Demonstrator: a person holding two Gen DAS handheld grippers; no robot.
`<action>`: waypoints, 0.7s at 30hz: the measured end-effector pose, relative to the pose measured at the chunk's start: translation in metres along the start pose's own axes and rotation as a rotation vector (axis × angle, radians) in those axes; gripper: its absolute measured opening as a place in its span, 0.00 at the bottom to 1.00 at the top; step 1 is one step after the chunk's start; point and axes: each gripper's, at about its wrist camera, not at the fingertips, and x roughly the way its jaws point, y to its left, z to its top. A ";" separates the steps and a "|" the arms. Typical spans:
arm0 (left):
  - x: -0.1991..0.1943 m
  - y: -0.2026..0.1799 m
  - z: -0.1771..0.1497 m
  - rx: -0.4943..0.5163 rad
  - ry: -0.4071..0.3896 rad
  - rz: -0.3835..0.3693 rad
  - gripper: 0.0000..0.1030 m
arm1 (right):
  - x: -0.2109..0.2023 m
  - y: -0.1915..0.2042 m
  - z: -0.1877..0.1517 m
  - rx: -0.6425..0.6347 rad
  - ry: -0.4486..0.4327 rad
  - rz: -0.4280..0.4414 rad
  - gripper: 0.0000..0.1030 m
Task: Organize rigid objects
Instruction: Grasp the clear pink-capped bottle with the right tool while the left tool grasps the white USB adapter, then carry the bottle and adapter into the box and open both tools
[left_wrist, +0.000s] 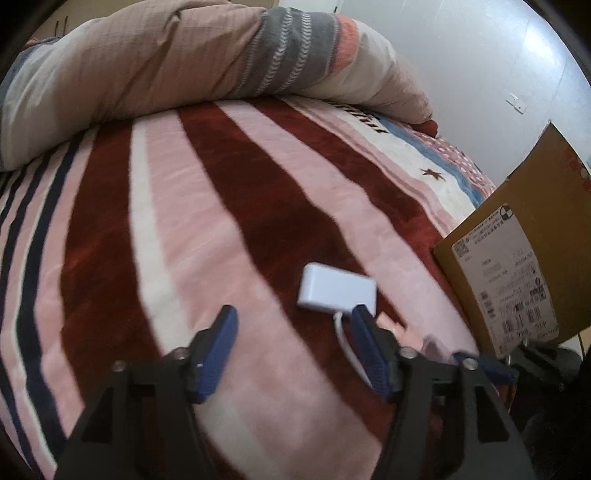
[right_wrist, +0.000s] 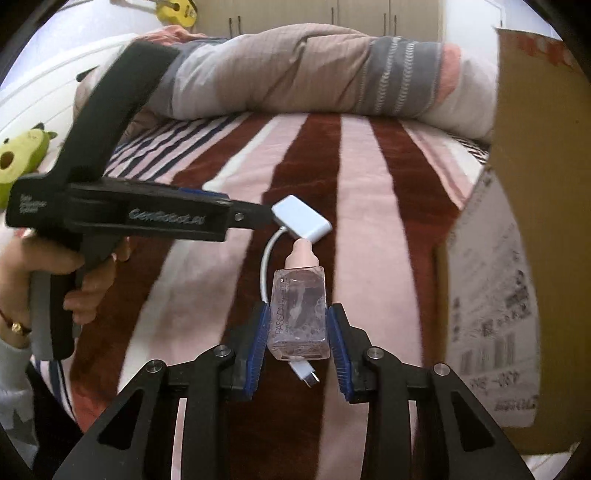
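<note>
A clear bottle (right_wrist: 300, 314) with a pink cap is laid flat on the striped bed blanket (right_wrist: 373, 206), long axis running away from the right tongs (right_wrist: 297, 347), cap pointing at a white adapter (right_wrist: 301, 218). The bottle is flanked by the right blue pads; contact cannot be told. The left tongs (left_wrist: 293, 345) stand apart, pitched downward beside the adapter.

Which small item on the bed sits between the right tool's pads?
The clear bottle with the pink cap; the white adapter lies beyond it, by the left tool.
</note>
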 end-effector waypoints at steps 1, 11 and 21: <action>0.003 -0.001 0.003 -0.005 0.000 -0.019 0.61 | -0.002 0.000 -0.002 -0.006 -0.001 -0.006 0.28; 0.036 -0.034 0.014 0.080 0.049 0.065 0.52 | -0.003 -0.010 -0.008 -0.001 -0.005 -0.031 0.27; 0.010 -0.024 -0.002 0.083 0.060 0.094 0.49 | -0.001 -0.009 -0.006 -0.020 -0.005 -0.047 0.27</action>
